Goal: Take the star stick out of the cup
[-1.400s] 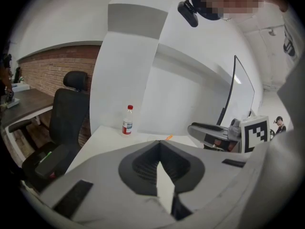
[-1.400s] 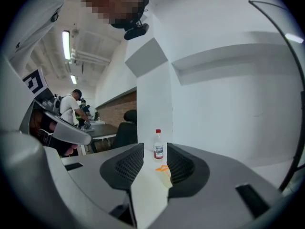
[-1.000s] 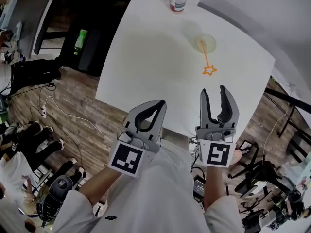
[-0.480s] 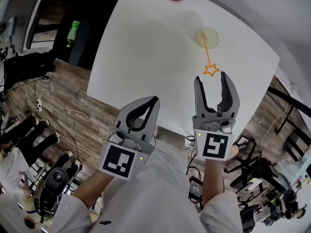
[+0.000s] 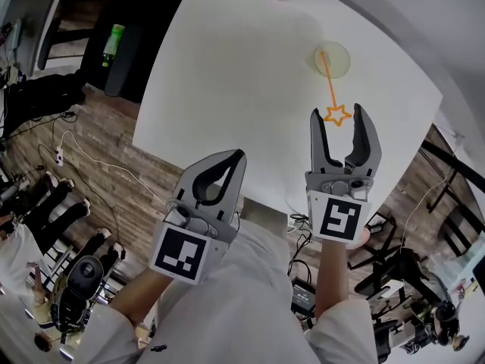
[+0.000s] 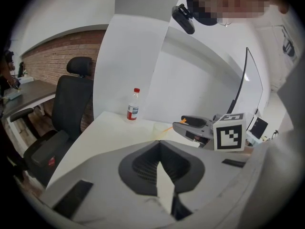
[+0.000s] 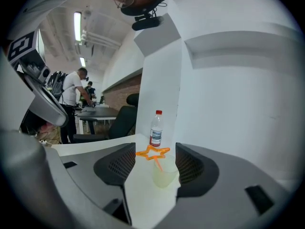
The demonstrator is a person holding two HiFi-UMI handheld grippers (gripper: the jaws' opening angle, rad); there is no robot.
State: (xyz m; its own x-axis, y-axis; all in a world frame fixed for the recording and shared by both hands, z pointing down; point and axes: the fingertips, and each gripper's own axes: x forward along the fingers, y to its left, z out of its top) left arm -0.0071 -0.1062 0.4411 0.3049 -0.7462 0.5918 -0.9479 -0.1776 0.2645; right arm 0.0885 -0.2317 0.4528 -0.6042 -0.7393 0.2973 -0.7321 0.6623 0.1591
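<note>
Two grippers sat low in frame. My right gripper (image 5: 338,114) was spread wide, jaws just opened further, star of star stick (image 5: 331,86) between tips, unpinched. Stick leaned in cup (image 5: 339,61), upper right on table (image 5: 227,67). My left gripper (image 5: 237,158) was pressed together, empty. Approach step. Next move, I judged: close on star, lift out.

White table (image 5: 227,74) near a plain white wall (image 7: 238,80), wood-plank floor (image 5: 114,150) with loose cables (image 5: 83,154), black office chair (image 6: 71,104) at table's side, brick wall (image 6: 52,51) behind, ceiling strip light (image 7: 77,20) on, far desk (image 7: 95,111) with person standing (image 7: 76,92)
</note>
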